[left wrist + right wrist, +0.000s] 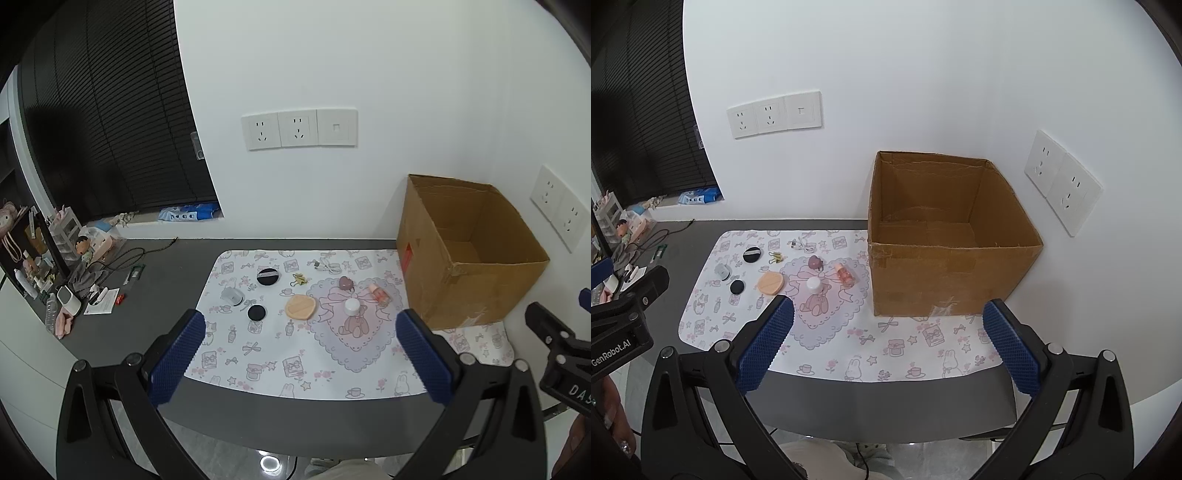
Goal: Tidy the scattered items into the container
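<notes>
1. My left gripper point(300, 354) and my right gripper point(886, 345) both hang above the near edge of the bench point(166, 266). Both pairs of jaws stand wide and hold nothing.
2. The cardboard box point(945, 269) is my landmark. It stands open at the back right corner, on the patterned mat point(905, 347), and I see nothing inside it.
3. All the scattered items lie to the left of the box. Nearest to it is the pink bottle point(846, 275), lying on its side. Then come the white-capped jar point(813, 285), the heart-shaped piece point(815, 262) and the white cable point(801, 246).
4. Farther from the box are the peach puff point(771, 283), the gold clip point(775, 256), two black round puffs point(752, 254) point(737, 286) and a small grey thing point(721, 270).
5. What can go wrong, as I judge it: the bottle can roll away when one jaw touches it first.
6. The flat puffs are thin, so my jaws may scrape the mat and pull it, moving the other items.
7. The box walls are tall; a low carry may knock the rim.
</notes>
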